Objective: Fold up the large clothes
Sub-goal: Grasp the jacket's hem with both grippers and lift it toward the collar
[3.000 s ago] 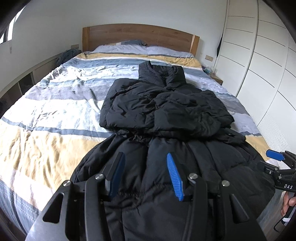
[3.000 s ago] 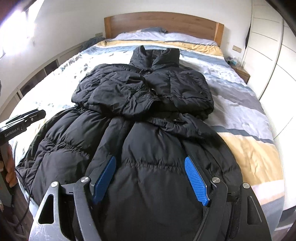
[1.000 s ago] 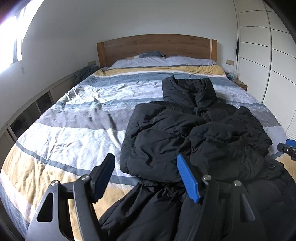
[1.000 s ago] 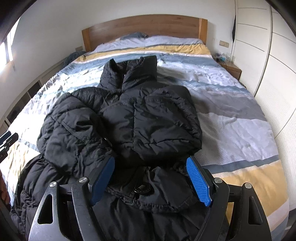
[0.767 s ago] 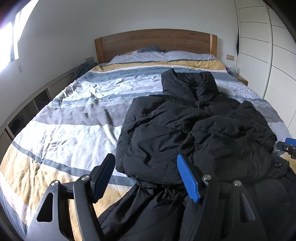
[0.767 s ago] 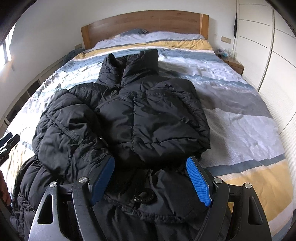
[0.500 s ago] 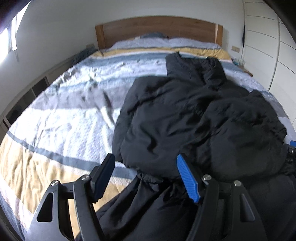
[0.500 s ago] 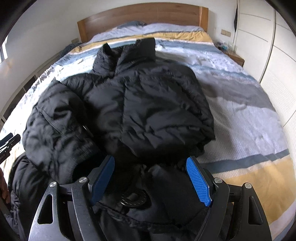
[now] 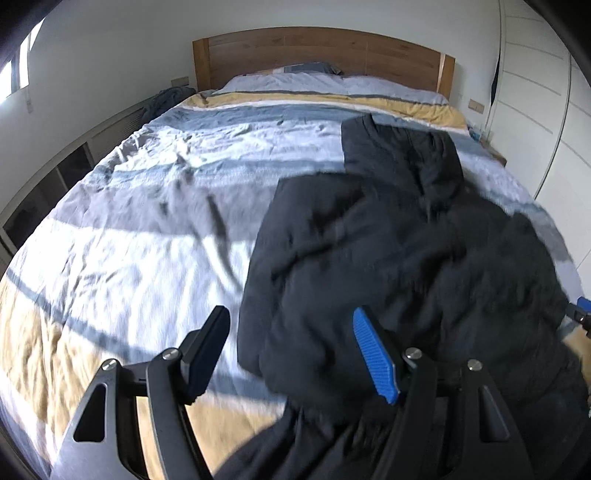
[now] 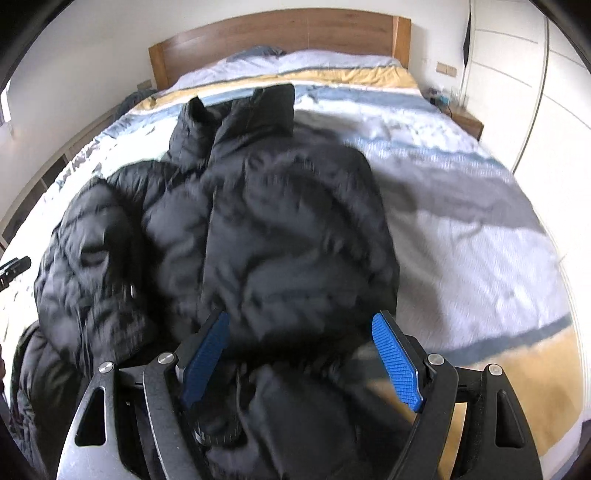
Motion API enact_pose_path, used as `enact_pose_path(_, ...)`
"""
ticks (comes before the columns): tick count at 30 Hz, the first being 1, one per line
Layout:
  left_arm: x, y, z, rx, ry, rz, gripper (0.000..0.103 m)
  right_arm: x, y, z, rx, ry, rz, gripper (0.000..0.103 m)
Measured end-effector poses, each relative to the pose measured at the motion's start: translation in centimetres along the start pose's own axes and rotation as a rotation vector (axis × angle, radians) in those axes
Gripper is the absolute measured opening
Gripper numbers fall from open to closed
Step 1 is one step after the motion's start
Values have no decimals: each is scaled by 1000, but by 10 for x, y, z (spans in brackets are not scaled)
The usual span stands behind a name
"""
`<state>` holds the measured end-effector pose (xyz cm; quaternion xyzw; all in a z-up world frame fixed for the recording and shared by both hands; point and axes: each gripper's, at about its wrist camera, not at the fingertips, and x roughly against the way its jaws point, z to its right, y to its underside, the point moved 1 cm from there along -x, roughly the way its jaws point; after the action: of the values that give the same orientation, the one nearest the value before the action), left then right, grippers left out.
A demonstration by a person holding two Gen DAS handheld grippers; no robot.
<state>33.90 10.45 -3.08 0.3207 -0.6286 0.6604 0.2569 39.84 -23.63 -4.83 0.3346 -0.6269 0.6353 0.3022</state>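
Black puffer coat (sleeves folded inward) lies on the striped bed.

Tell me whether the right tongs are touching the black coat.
Cannot tell. In the right wrist view, the open right tongs straddle the black coat, but blur hides any contact or gap.

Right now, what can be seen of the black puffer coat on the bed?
The black quilted puffer coat lies lengthwise on the striped duvet, collar toward the wooden headboard. Both sleeves are folded across the chest; the lower part spreads toward the cameras. The fabric looks padded and slightly shiny. Both grippers hover open above it, gripping nothing.
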Motion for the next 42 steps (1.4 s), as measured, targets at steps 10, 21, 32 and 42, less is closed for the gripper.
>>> enact_pose_path(10,-85,-126,18,29,125,-14,68,-59,-123,3,-63,-65,65,80)
enact_pose_path(21,-179,-203,43,82,225,-68,68,-137,-220,8,-193,-119,60,80)
enact_pose_path(32,-268,-275,45,241,376,-98,68,-216,-296,10,-212,-194,8,80)
enact_pose_path(42,-365,-294,68,433,513,-146,68,-281,-353,9,-230,-266,33,82)
